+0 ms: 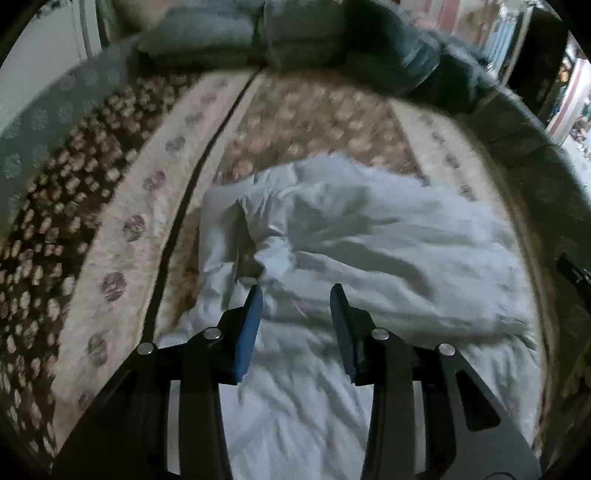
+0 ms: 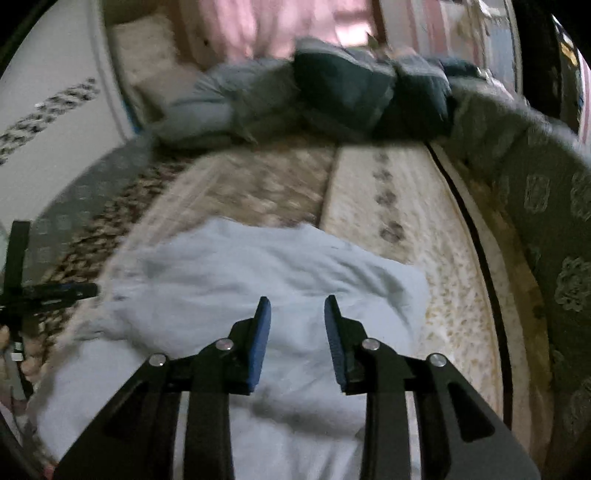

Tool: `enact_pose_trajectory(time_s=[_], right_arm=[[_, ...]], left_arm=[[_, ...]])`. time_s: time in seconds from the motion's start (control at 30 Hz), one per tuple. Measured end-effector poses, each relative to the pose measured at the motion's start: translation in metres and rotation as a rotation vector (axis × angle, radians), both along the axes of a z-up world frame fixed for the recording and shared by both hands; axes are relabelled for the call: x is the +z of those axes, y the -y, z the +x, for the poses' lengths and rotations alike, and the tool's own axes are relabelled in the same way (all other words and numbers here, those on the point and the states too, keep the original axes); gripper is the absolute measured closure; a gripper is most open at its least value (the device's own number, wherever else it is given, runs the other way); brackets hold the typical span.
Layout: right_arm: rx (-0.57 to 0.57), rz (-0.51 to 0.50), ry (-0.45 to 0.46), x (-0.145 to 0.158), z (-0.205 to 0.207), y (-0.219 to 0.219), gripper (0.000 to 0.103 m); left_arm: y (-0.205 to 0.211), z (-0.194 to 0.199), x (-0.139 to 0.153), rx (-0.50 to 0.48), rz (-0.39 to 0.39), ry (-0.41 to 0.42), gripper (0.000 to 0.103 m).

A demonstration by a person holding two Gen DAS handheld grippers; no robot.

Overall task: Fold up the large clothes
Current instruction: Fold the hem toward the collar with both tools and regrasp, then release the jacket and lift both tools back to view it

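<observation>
A large white garment [image 1: 369, 240] lies crumpled on a patterned bed cover [image 1: 314, 110]. In the left wrist view my left gripper [image 1: 296, 291] is open and empty, hovering over the garment's near left part. In the right wrist view the same white garment [image 2: 240, 280] spreads below my right gripper [image 2: 297, 304], which is open and empty above its middle. The left gripper's black frame [image 2: 40, 291] shows at the left edge of the right wrist view. The right gripper's edge [image 1: 574, 273] shows at the far right of the left wrist view.
Grey and dark pillows or bedding [image 1: 258, 33] are piled at the head of the bed, also in the right wrist view [image 2: 332, 92]. A green patterned blanket [image 2: 546, 206] runs along the right side. A white wall [image 2: 44, 110] is on the left.
</observation>
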State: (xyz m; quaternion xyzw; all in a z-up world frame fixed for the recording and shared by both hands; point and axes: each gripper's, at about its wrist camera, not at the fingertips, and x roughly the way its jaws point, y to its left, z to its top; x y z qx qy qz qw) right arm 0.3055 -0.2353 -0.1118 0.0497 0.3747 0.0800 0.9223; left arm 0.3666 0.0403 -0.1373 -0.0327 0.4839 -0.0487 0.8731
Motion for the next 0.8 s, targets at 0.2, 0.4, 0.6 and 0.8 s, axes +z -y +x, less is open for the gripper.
enact_pose_trajectory(time_s=[0.2,0.4,0.6,0.8], right_arm=[[0.022,0.034,0.041,0.056,-0.078,-0.033,0.055],[0.048,0.049,0.066,0.097,-0.159,-0.053,0.054],[0.069,0.056,0.095,0.125,-0.234,-0.06,0.053],[0.023,0.073,0.13,0.146,-0.294,-0.053,0.048]], left_arm=[[0.002,-0.099,0.068,-0.006,-0.037,0.117,0.05],[-0.015,-0.174,0.097,0.007,-0.086,0.138,0.043],[-0.026,-0.249,0.129,-0.024,-0.098,0.179,0.033],[-0.029,-0.294,0.143,-0.03,-0.061,0.248,0.017]])
